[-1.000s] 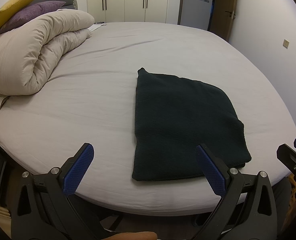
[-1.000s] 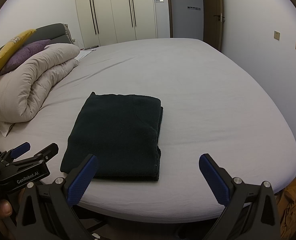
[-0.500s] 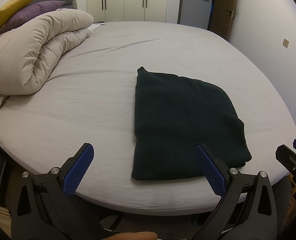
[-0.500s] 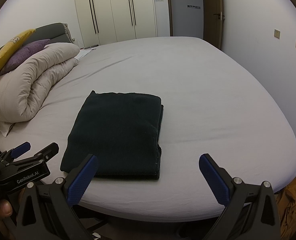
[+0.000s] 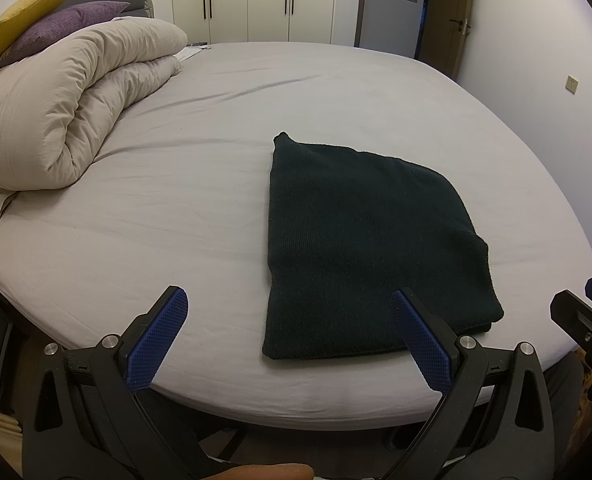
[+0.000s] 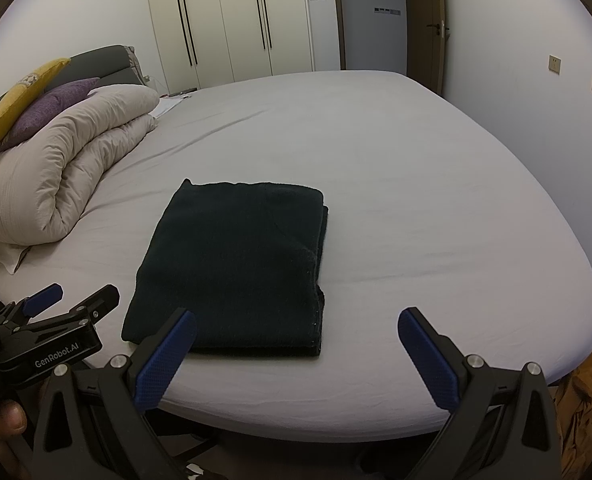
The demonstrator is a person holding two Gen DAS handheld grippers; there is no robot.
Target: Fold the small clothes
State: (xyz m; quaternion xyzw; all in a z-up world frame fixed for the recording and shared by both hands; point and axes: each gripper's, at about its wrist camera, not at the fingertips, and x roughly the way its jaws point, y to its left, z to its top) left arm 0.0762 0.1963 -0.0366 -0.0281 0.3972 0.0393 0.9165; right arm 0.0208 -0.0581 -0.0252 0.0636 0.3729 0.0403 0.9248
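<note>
A dark green knitted garment (image 5: 360,248) lies folded into a flat rectangle on the grey bed sheet (image 5: 175,208), near the front edge. It also shows in the right wrist view (image 6: 235,268). My left gripper (image 5: 291,340) is open and empty, held back at the bed's front edge, left of the garment's near edge. My right gripper (image 6: 296,356) is open and empty, at the front edge just right of the garment's near right corner. The left gripper shows at the lower left of the right wrist view (image 6: 67,300).
A rolled beige duvet (image 5: 63,116) with purple (image 5: 67,24) and yellow (image 5: 27,0) pillows lies at the left. White wardrobes (image 6: 231,20) and a door (image 6: 424,20) stand behind the bed. An orange cloth (image 6: 584,392) hangs below the bed's right edge.
</note>
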